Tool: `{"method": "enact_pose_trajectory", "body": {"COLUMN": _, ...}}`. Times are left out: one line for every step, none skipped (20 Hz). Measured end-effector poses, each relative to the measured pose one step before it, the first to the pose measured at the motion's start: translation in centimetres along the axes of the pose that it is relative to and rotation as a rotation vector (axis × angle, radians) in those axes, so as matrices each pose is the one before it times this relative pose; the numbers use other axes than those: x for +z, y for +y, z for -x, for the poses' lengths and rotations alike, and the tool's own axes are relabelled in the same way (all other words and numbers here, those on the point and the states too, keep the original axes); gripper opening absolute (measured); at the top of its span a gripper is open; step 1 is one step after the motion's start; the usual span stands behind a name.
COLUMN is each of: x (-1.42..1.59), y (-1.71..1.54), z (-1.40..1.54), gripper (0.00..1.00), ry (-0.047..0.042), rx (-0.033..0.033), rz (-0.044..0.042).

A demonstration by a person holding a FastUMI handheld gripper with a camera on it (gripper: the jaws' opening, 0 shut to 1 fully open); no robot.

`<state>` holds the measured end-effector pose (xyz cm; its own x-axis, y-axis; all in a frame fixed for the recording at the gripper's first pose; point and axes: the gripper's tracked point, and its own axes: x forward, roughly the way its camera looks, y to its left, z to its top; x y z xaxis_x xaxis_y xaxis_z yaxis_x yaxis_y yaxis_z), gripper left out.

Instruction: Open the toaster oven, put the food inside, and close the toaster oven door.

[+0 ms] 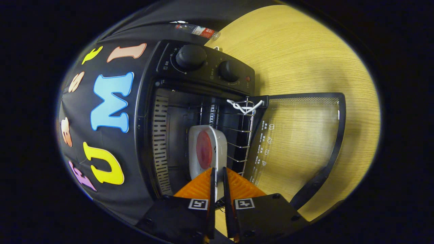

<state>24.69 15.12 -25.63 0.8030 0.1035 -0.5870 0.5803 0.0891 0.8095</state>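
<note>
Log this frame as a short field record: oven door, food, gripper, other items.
oven door: toaster oven door fully open, lying flat over the wooden table
food: white dish with red food, on the wire rack inside the oven
gripper: gripper fingers close together, pinching the dish's near rim
other items: plastic bottle lying behind the oven
task stage: food inside, door not yet closed

Gripper [217, 171], seen from its own camera and rolled a quarter turn, so the scene ahead lies on its side. The two fingers [212, 189] run forward toward 12 o'clock, nearly parallel, with only a narrow gap between them. That gap holds the thin rim of a white dish [206, 150], and both fingers press on it. The fingertips sit at the near edge of the dish.
</note>
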Motion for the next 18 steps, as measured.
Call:
{"method": "enact_pose_trajectory", "body": {"x": 0.079, "y": 0.296, "z": 0.415, "gripper": 0.31, "ry": 0.00111, "rx": 0.01382, "rz": 0.00363}}
{"method": "enact_pose_trajectory", "body": {"x": 0.064, "y": 0.174, "z": 0.32, "gripper": 0.47, "ry": 0.0014, "rx": 0.01012, "rz": 0.00392}}
{"method": "enact_pose_trajectory", "body": {"x": -0.04, "y": 0.073, "z": 0.389, "gripper": 0.59, "ry": 0.00714, "rx": 0.00503, "rz": 0.00749}}
{"method": "enact_pose_trajectory", "body": {"x": 0.029, "y": -0.061, "z": 0.352, "gripper": 0.72, "ry": 0.01161, "rx": -0.00207, "rz": 0.01063}}
{"method": "enact_pose_trajectory", "body": {"x": -0.391, "y": -0.018, "z": 0.504, "gripper": 0.84, "ry": 0.01622, "rx": -0.00064, "rz": 0.0178}}
{"method": "enact_pose_trajectory", "body": {"x": -0.268, "y": 0.128, "z": 0.702, "gripper": 0.96, "ry": 0.01164, "rx": 0.00415, "rz": 0.02485}}
{"method": "enact_pose_trajectory", "body": {"x": 0.104, "y": 0.23, "z": 0.611, "gripper": 0.97, "ry": -0.00556, "rx": 0.01427, "rz": 0.04551}}
{"method": "enact_pose_trajectory", "body": {"x": -0.393, "y": -0.02, "z": 0.622, "gripper": 0.97, "ry": 0.00724, "rx": 0.00099, "rz": 0.0627}}
{"method": "enact_pose_trajectory", "body": {"x": -0.53, "y": -0.052, "z": 0.689, "gripper": 0.97, "ry": 0.01885, "rx": -0.00402, "rz": 0.07673}}
{"method": "enact_pose_trajectory", "body": {"x": -0.784, "y": -0.033, "z": 0.653, "gripper": 0.97, "ry": 0.02804, "rx": 0.00051, "rz": 0.07455}}
{"method": "enact_pose_trajectory", "body": {"x": -0.563, "y": 0.025, "z": 0.608, "gripper": 0.97, "ry": 0.02339, "rx": 0.00237, "rz": 0.06544}}
{"method": "enact_pose_trajectory", "body": {"x": -0.3, "y": -0.344, "z": 0.91, "gripper": 0.97, "ry": 0.01762, "rx": -0.00094, "rz": 0.05291}}
{"method": "enact_pose_trajectory", "body": {"x": -0.609, "y": -0.208, "z": 0.689, "gripper": 0.97, "ry": 0.01621, "rx": -0.00704, "rz": 0.05929}}
{"method": "enact_pose_trajectory", "body": {"x": -0.427, "y": -0.222, "z": 0.572, "gripper": 0.97, "ry": 0.00933, "rx": -0.00375, "rz": 0.04811}}
{"method": "enact_pose_trajectory", "body": {"x": -0.46, "y": -0.171, "z": 0.462, "gripper": 0.97, "ry": 0.01008, "rx": -0.00173, "rz": 0.04409}}
{"method": "enact_pose_trajectory", "body": {"x": -0.521, "y": -0.178, "z": 0.3, "gripper": 0.97, "ry": 0.01436, "rx": -0.00126, "rz": 0.03899}}
{"method": "enact_pose_trajectory", "body": {"x": -0.737, "y": -0.211, "z": 0.431, "gripper": 0.97, "ry": 0.01595, "rx": -0.00481, "rz": 0.04468}}
{"method": "enact_pose_trajectory", "body": {"x": -0.565, "y": -0.366, "z": 0.398, "gripper": 0.97, "ry": 0.01404, "rx": -0.01111, "rz": 0.04979}}
